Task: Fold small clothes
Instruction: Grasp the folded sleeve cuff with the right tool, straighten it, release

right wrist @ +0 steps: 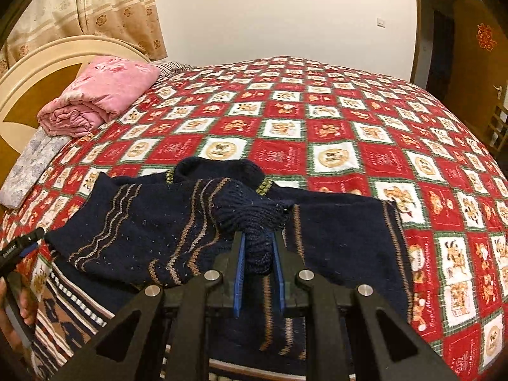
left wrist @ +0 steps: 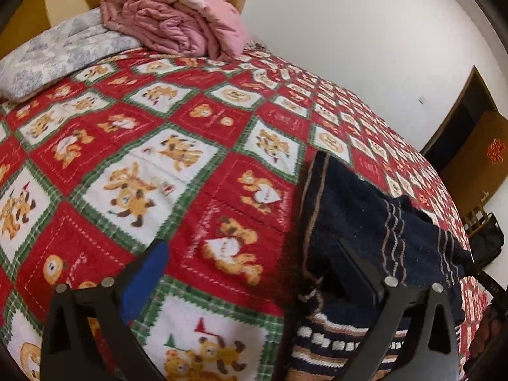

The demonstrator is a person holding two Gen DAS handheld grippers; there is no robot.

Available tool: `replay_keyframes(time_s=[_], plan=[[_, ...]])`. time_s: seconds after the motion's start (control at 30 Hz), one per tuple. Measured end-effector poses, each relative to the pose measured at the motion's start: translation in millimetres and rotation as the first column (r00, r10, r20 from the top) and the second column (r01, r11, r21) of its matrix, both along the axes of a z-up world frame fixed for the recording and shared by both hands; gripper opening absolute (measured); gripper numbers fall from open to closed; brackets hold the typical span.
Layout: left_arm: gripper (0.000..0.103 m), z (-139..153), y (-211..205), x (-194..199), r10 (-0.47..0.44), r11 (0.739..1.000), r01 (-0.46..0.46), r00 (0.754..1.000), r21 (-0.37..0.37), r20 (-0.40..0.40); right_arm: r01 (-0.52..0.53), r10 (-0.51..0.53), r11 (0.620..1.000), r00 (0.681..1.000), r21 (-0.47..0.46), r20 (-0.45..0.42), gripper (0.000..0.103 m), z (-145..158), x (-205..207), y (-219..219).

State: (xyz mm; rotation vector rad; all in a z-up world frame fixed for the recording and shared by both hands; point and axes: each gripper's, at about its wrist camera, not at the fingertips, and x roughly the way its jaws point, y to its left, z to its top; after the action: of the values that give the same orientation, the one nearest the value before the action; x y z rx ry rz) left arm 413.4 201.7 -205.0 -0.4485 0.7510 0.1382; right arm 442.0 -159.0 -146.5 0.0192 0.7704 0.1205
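Jaws of the right gripper (right wrist: pixel 257 254) pinch one navy sweater (right wrist: pixel 152 222)

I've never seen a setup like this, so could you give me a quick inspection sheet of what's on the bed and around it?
Surface: red, white and green teddy-bear patterned bedspread.
Job's things: dark navy knitted sweater with tan wavy stripes, partly folded, lying on the bedspread.
Clutter: folded pink quilt resting on a grey floral pillow by the cream headboard.
Grippers: right gripper shut on a bunched part of the sweater; left gripper open, one finger over the sweater.
Cables: nothing seen.
Surroundings: white wall, beige curtain, wooden door.
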Motion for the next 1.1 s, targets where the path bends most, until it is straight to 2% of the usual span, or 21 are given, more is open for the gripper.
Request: replay_keyframes(time_s=[0.3,0.4,0.47,0.53,0.67,0.73,0.9,1.03,1.1], plan=[[0.103,8.5,-7.6,4.9,-0.004,0.999,0.004,1.0,0.049,0.005,0.056,-0.055,0.998,0.998,0.008,-0.02,0.016,-10.9,-1.3,-34.3],[0.103,1.5,-19.3,13.4,-0.044,0.994,0.05,0.997,0.101,-0.06,0.053,-0.053,0.999,0.996,0.001,-0.078,0.016,-27.2,5.3,-38.8],[0.103,-6.7,-31.7,18.4,-0.078,0.984,0.095,0.99,0.151,-0.114,0.056,-0.057,0.998,0.993,-0.018,-0.1,0.016,-37.9,8.7,-37.9],[0.103,-14.3,-43.3,21.9,-0.083,0.965,0.123,0.981,0.23,-0.176,0.054,-0.059,0.998,0.985,-0.039,-0.16,0.018,-54.9,15.9,-38.5],[0.103,-14.6,-52.5,18.5,-0.103,0.941,0.157,0.977,0.3,-0.188,0.089,-0.084,0.996,0.983,0.025,-0.164,0.024,-60.6,13.2,-53.3],[0.103,-14.9,-54.2,15.4,-0.113,0.931,0.167,0.977,0.323,-0.18,0.084,-0.08,0.996,0.982,0.013,-0.173,0.024,-60.1,12.0,-52.9],[0.103,-14.6,-50.1,7.3,-0.116,0.942,0.161,0.98,0.296,-0.165,0.078,-0.079,0.997,0.98,-0.014,-0.18,0.029,-54.7,-2.5,-52.1],[0.103,-14.6,-55.3,2.0,-0.123,0.934,0.171,0.978,0.315,-0.167,0.049,-0.059,0.997,0.982,-0.061,-0.179,0.031,-55.1,-11.3,-47.4],[0.103,-15.7,-57.1,-0.3,-0.128,0.929,0.18,0.976,0.323,-0.173,0.047,-0.056,0.997,0.984,-0.056,-0.17,0.035,-52.1,-14.5,-46.0]])
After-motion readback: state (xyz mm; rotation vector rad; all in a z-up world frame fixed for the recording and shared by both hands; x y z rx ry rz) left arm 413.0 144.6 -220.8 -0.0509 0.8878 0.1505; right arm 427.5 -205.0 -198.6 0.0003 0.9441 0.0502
